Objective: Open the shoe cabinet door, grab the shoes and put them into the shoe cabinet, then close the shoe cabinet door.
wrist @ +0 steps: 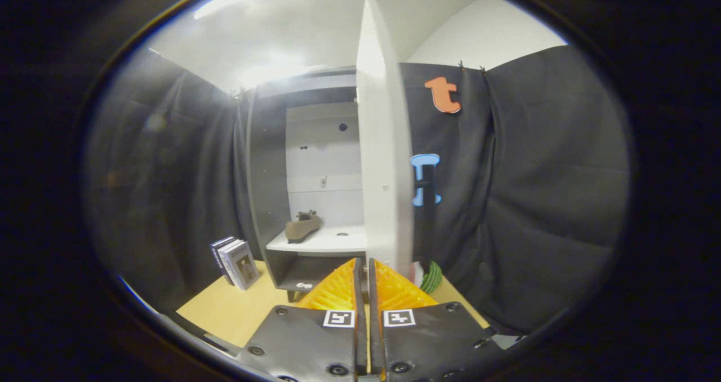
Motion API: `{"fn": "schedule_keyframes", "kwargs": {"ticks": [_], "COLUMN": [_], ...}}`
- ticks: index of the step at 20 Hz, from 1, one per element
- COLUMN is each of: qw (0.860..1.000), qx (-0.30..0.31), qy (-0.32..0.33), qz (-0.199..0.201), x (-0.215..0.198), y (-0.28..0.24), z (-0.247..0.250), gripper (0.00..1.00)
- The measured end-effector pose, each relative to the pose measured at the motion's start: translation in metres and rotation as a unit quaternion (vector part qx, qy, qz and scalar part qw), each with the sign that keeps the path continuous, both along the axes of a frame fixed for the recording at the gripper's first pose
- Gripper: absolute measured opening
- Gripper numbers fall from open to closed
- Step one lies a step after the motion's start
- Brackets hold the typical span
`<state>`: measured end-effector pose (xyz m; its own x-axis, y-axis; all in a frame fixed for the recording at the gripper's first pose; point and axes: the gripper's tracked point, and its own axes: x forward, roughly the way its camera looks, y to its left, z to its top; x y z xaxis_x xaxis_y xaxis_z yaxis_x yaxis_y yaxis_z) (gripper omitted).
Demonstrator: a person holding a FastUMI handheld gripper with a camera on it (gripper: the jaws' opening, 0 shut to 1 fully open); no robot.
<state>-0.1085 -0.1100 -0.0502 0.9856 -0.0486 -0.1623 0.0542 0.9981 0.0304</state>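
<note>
Gripper view, looking forward along two fingers pressed nearly together, gripper [365, 269] closed with only a thin slit between the pads and nothing visibly clamped there. Fingertips sitting just at the bottom edge of the cabinet door [383, 145], which stands swung wide open and edge-on, rising straight ahead; touching or merely close, cannot tell. Shoe cabinet [265, 162] standing on a light wooden table [225, 309], toward the back edge, against the black cloth wall. Inside, on a white shelf [324, 241], one brown shoe [302, 227] lying near the shelf's left end, toe pointing to the left side panel. Lower compartment dark, with a small pale object [304, 285] on its floor, too small to identify. Couple of books [235, 262] standing upright beside the cabinet's left side, near the table's left edge. Green striped object [431, 276] partly hidden behind the door's lower corner, near the table's right edge; impossible to say what. Judged from this layout: door opening done, at least one shoe already placed inside, no other shoe seen on the table. Remaining, most likely, only the closing: pushing the door's free edge round toward the cabinet front until flush. Closed fingers at the door edge fitting a push rather than a grasp. Main risk a glancing contact sliding off the thin edge.
</note>
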Motion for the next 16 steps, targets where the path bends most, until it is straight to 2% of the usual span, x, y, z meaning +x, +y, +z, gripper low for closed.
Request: {"fn": "schedule_keyframes", "kwargs": {"ticks": [5, 8, 12, 16], "qw": [0.997, 0.995, 0.988, 0.975], "qx": [0.016, 0.023, 0.017, 0.028], "qy": [0.076, 0.098, 0.154, 0.219], "qz": [0.0, 0.003, 0.01, 0.022], "x": [0.0, 0.006, 0.021, 0.037], "y": [0.079, 0.12, 0.153, 0.164], "z": [-0.065, -0.1, -0.168, -0.247], "gripper": [0.16, 0.25, 0.3, 0.3]}}
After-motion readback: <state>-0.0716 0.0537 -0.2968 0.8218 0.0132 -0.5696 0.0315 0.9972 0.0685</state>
